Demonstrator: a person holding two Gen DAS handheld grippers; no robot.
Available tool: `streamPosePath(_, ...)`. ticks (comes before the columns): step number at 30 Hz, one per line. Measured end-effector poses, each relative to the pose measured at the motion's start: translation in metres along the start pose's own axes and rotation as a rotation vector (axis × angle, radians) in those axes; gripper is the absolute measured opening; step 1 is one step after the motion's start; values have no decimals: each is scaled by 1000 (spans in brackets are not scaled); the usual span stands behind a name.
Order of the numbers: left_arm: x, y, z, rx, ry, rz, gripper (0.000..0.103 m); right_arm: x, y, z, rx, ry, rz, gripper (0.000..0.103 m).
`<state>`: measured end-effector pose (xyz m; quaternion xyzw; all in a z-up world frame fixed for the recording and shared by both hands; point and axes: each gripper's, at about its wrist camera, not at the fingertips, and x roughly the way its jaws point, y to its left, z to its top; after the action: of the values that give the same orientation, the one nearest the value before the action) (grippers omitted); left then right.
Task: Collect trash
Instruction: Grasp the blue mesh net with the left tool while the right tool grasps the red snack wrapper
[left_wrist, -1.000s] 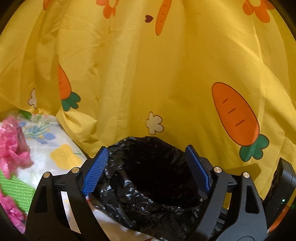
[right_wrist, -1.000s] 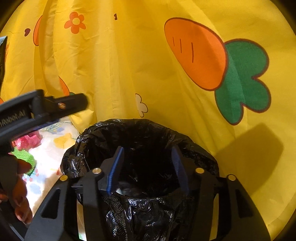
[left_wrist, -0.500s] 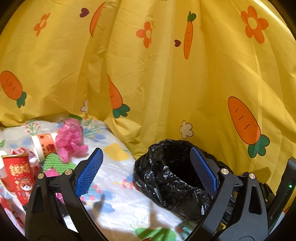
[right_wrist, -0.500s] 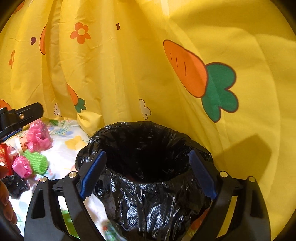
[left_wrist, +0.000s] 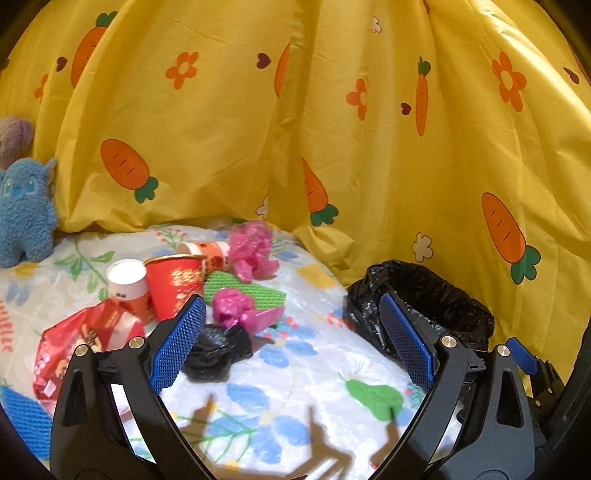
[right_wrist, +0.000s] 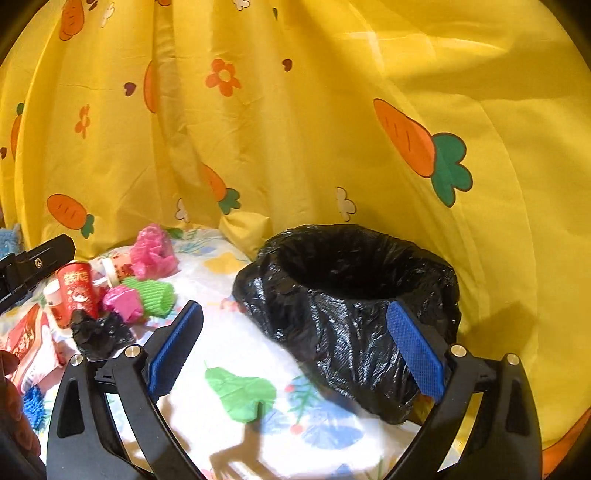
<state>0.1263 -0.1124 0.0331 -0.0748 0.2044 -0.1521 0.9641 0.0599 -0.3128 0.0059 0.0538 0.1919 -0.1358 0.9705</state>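
A bin lined with a black bag (right_wrist: 354, 306) stands open at the right of the floral tablecloth; it also shows in the left wrist view (left_wrist: 424, 306). A trash pile lies to its left: a red paper cup (left_wrist: 173, 284), a white cup (left_wrist: 127, 280), a red snack packet (left_wrist: 85, 339), pink plastic wads (left_wrist: 236, 306), green foam netting (left_wrist: 251, 290) and a crumpled black bag (left_wrist: 216, 350). My left gripper (left_wrist: 291, 343) is open and empty, just right of the black bag. My right gripper (right_wrist: 295, 350) is open and empty in front of the bin.
A yellow carrot-print curtain (left_wrist: 332, 129) hangs close behind everything. A blue plush toy (left_wrist: 22, 214) sits at the far left. A blue mesh piece (left_wrist: 26, 417) lies at the near left. The left gripper's body (right_wrist: 33, 262) shows in the right wrist view.
Both grippers have pulled back from the bin's mouth and opened wider. The left one has swung left, bringing the trash pile and plush toy into view.
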Motion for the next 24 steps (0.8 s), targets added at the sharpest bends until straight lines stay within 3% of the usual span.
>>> streamPosePath(11,-55,58,-29,-31,-26,167,94,-36,43,-19,-57,-16,98,96)
streamPosePath(15,-67,86,-39,-35,-19,257,94,-40,57,-26,-82,-1,124,96)
streamPosePath(24,-88,149,-49,-71,8,358,91,-39,86,-35,-115,27,195,96)
